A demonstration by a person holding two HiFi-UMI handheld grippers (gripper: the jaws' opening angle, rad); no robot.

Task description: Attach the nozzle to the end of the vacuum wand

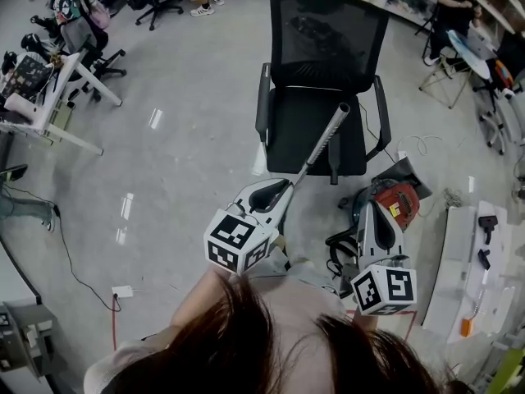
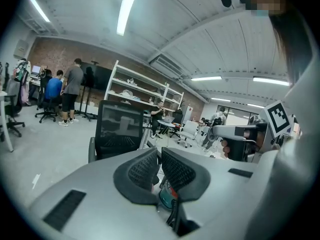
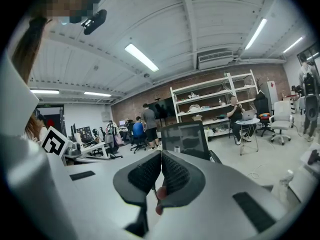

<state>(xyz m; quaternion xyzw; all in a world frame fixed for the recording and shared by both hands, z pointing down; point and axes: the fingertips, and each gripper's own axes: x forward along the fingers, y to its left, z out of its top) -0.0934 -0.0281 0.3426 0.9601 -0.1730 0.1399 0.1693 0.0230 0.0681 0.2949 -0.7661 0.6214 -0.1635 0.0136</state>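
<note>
Head view: grey vacuum wand [image 1: 324, 142] slants across the black chair [image 1: 328, 39] at upper centre, lower end behind the left tool [image 1: 285, 188]. Both it and the right tool [image 1: 371, 206] have jaws shut, empty.

Even, bright light from ceiling tubes [image 2: 125, 11]; pale glare streaks on the floor [image 1: 154, 119] upper left. Gripper views bulge, darkening at corners; near surfaces soft.

A black office chair [image 1: 324, 72] stands on grey floor [image 1: 189, 138] (brick wall [image 2: 55, 54], shelving [image 2: 135, 86] behind).
</note>
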